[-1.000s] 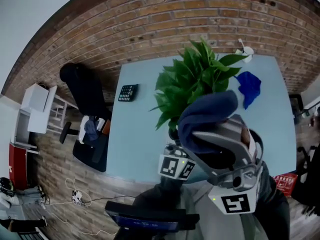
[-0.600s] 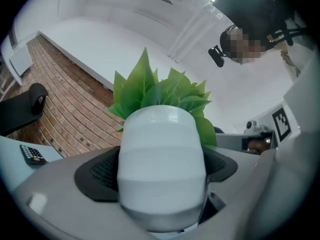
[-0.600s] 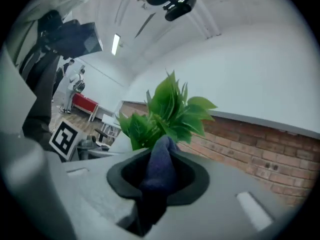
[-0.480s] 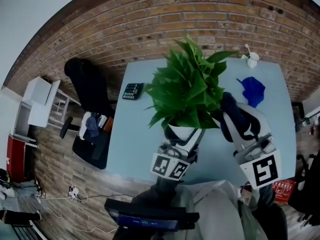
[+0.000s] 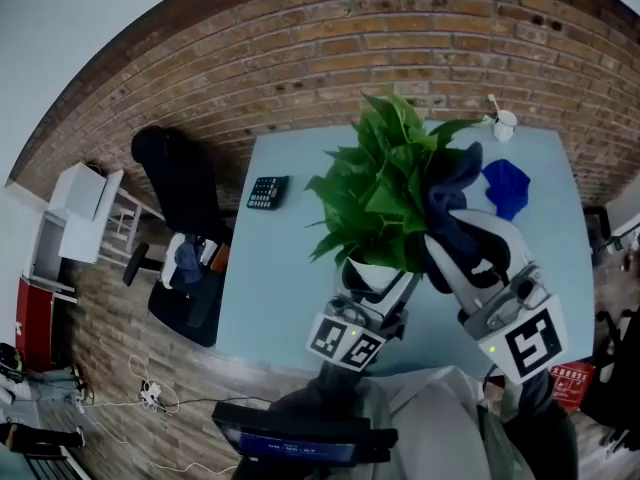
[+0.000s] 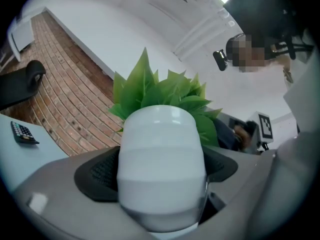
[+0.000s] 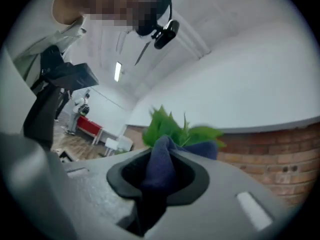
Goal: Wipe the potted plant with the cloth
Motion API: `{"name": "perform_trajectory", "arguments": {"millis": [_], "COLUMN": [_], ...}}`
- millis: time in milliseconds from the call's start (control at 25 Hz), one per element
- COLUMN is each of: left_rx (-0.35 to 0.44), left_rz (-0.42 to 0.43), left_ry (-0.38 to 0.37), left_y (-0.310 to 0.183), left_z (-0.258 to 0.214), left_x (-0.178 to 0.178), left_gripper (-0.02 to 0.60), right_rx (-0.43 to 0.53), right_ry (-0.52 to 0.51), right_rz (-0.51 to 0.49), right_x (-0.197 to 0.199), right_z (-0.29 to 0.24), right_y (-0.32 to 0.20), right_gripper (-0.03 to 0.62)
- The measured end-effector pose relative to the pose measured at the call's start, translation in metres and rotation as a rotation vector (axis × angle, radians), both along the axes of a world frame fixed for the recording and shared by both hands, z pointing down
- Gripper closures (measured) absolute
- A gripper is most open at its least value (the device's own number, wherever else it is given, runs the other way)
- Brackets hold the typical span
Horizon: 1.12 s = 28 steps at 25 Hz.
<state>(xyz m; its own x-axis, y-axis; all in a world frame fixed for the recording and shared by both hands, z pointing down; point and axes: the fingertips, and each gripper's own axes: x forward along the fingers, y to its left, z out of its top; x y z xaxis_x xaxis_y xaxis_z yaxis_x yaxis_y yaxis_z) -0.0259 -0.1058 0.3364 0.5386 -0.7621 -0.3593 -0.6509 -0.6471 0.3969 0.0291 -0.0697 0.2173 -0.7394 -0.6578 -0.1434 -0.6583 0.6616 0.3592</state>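
Your left tool (image 6: 162,176) is clamped on the white pot (image 6: 162,134), with the plant held above the surface (image 5: 290,268). Your right tool (image 7: 159,179) is pinching the dark blue cloth (image 5: 450,183) against the leaves (image 5: 385,183). Risk: a hard swipe may tear leaves or twist the pot loose.

Two moulded grey plastic grippers fill the lower centre of the head view: the left gripper (image 5: 372,286) and, to its right, the right gripper (image 5: 452,230). Each carries a white cube (image 5: 345,340) printed with black square markers, with a small green light beside them. Black textured pads (image 6: 102,171) line the jaws. Along the bottom edge the person wears what appears to be a pale grey top (image 5: 430,408) with darker sleeves. Black headgear (image 6: 260,9) sits in the upper right of the left gripper view.
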Motion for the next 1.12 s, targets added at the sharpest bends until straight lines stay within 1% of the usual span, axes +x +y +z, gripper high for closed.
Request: {"name": "perform_trajectory", "arguments": {"millis": [80,120,160,200,240,280,320,360,400,440,480,520,560,600,680,720,800,880,920,960,1000,1040,1120], "left_rx": [0.005,0.008,0.01,0.012,0.014,0.019,0.023,0.025,0.024,0.021,0.018,0.017,0.019,0.023,0.03,0.029,0.023,0.026,0.027,0.026,0.02,0.008,-0.014], "left_rz": [-0.014,-0.011,0.002,0.025,0.056,0.094,0.138,0.189,0.248,0.313,0.378,0.44,0.493,0.537,0.606,0.633,0.66,0.665,0.671,0.683,0.698,0.718,0.764], "left_ry": [0.02,0.032,0.048,0.064,0.077,0.087,0.096,0.111,0.135,0.164,0.194,0.217,0.231,0.238,0.26,0.286,0.341,0.369,0.371,0.369,0.369,0.374,0.397], "left_y": [-0.003,-0.003,-0.003,-0.002,0.0,0.002,0.006,0.01,0.015,0.02,0.026,0.032,0.037,0.042,0.05,0.052,0.052,0.047,0.046,0.046,0.047,0.049,0.054], "left_z": [-0.004,-0.007,-0.009,-0.012,-0.014,-0.017,-0.019,-0.021,-0.023,-0.025,-0.027,-0.029,-0.031,-0.032,-0.036,-0.038,-0.04,-0.043,-0.043,-0.042,-0.04,-0.035,-0.03], "left_x": [-0.014,-0.02,-0.024,-0.027,-0.028,-0.028,-0.025,-0.022,-0.017,-0.011,-0.005,0.002,0.008,0.015,0.025,0.027,0.023,0.014,0.011,0.009,0.008,0.008,0.013], "left_gripper": [0.078,0.077,0.077,0.077,0.077,0.077,0.077,0.077,0.077,0.077,0.077,0.077,0.077,0.077,0.077,0.077,0.077,0.077,0.077,0.077,0.077,0.077,0.077], "right_rx": [-0.127,-0.181,-0.236,-0.288,-0.312,-0.287,-0.219,-0.131,-0.05,0.011,0.051,0.069,0.066,0.046,-0.034,-0.088,-0.214,-0.337,-0.373,-0.382,-0.368,-0.336,-0.243], "right_ry": [0.1,0.137,0.143,0.111,0.051,-0.022,-0.099,-0.173,-0.241,-0.301,-0.356,-0.407,-0.452,-0.484,-0.496,-0.489,-0.475,-0.449,-0.44,-0.446,-0.471,-0.512,-0.605], "right_rz": [-0.082,-0.104,-0.105,-0.087,-0.061,-0.035,-0.007,0.029,0.074,0.119,0.154,0.167,0.152,0.106,-0.045,-0.126,-0.265,-0.369,-0.391,-0.388,-0.364,-0.331,-0.268], "right_x": [-0.014,-0.017,-0.015,-0.009,0.001,0.014,0.027,0.042,0.057,0.072,0.083,0.092,0.095,0.092,0.075,0.064,0.05,0.043,0.043,0.047,0.055,0.066,0.084], "right_z": [0.04,0.057,0.071,0.077,0.075,0.062,0.041,0.017,-0.005,-0.023,-0.037,-0.047,-0.053,-0.056,-0.046,-0.036,-0.008,0.021,0.03,0.032,0.027,0.016,-0.017], "right_y": [0.009,0.012,0.013,0.011,0.005,-0.002,-0.009,-0.017,-0.025,-0.031,-0.037,-0.043,-0.047,-0.051,-0.051,-0.048,-0.038,-0.029,-0.027,-0.028,-0.033,-0.038,-0.049], "right_gripper": [0.514,0.514,0.514,0.514,0.514,0.514,0.514,0.514,0.514,0.514,0.514,0.514,0.514,0.514,0.514,0.514,0.514,0.514,0.514,0.514,0.514,0.514,0.514]}}
